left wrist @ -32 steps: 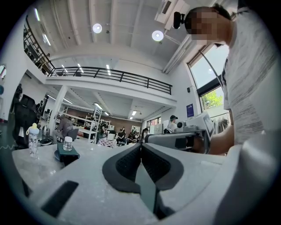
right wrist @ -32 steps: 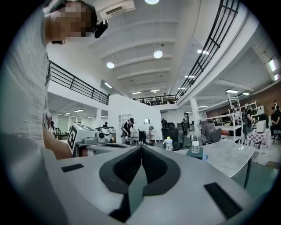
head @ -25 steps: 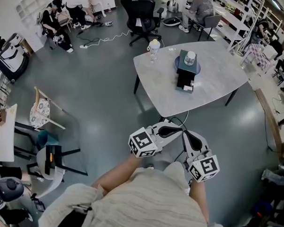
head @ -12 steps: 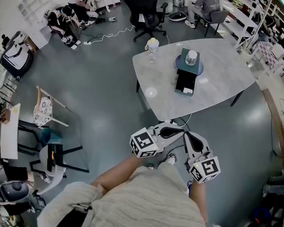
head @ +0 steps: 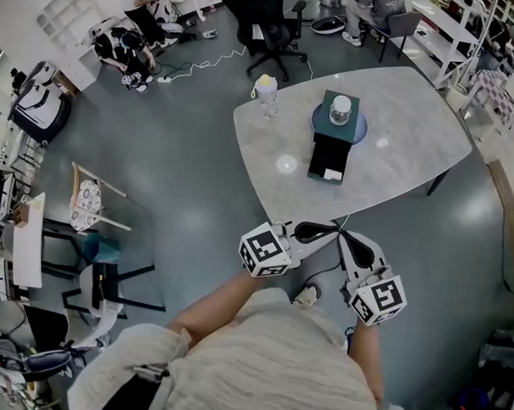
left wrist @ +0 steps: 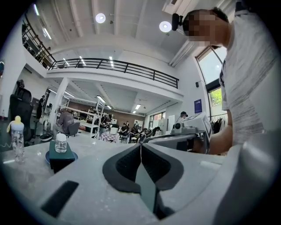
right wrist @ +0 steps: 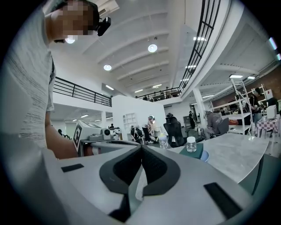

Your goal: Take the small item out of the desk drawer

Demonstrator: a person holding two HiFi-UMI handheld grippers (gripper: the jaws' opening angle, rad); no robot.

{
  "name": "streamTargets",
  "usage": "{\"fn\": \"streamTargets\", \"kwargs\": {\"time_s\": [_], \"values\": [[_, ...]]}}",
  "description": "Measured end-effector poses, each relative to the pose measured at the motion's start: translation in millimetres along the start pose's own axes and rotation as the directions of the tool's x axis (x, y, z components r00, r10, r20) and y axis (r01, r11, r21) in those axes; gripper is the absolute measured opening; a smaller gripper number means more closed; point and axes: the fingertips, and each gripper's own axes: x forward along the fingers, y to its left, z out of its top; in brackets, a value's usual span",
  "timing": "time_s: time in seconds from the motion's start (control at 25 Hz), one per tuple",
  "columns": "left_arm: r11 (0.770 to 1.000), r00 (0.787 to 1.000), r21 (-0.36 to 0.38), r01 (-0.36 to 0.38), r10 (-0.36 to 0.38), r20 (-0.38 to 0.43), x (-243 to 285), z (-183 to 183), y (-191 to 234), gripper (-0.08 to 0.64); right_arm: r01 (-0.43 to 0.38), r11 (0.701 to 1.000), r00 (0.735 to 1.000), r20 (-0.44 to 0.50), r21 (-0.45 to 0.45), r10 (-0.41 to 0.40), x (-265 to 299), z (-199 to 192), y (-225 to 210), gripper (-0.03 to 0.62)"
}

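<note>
On the grey table (head: 404,155) a dark green drawer box (head: 337,131) rests on a blue plate (head: 316,119), with a clear jar (head: 340,108) on top. Its drawer (head: 328,165) is pulled out toward me and holds a small white item (head: 332,173). My left gripper (head: 330,230) and right gripper (head: 345,236) hang side by side just short of the table's near edge, tips almost meeting. Both are shut and empty. The left gripper view shows its shut jaws, with the box (left wrist: 59,156) and the jar (left wrist: 61,143) far off. The right gripper view shows the jar (right wrist: 191,144).
A small bottle (head: 265,88) stands at the table's left corner. A black office chair (head: 265,22) is behind the table. Folding chairs and stools (head: 90,235) crowd the floor at left. Cables (head: 195,65) lie on the floor, and people sit at the back of the room.
I have walked toward the table: it now lies closer to both grippers, whose tips have come near its front edge. Both grippers stay shut.
</note>
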Motion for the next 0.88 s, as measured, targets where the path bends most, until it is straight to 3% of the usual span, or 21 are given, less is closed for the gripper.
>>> {"fn": "streamTargets", "kwargs": {"time_s": [0.4,0.88], "values": [[1.000,0.999,0.009,-0.020,0.021,-0.039,24,-15,60,0.017,-0.038,0.999,0.999,-0.032,0.015,0.039,42,-13,-50,0.010],[0.998,0.991,0.043,0.055,-0.049,-0.123,45,-26,166,0.018,-0.039,0.999,0.993,-0.111,-0.032,0.035,123,-10,-120,0.011]]}}
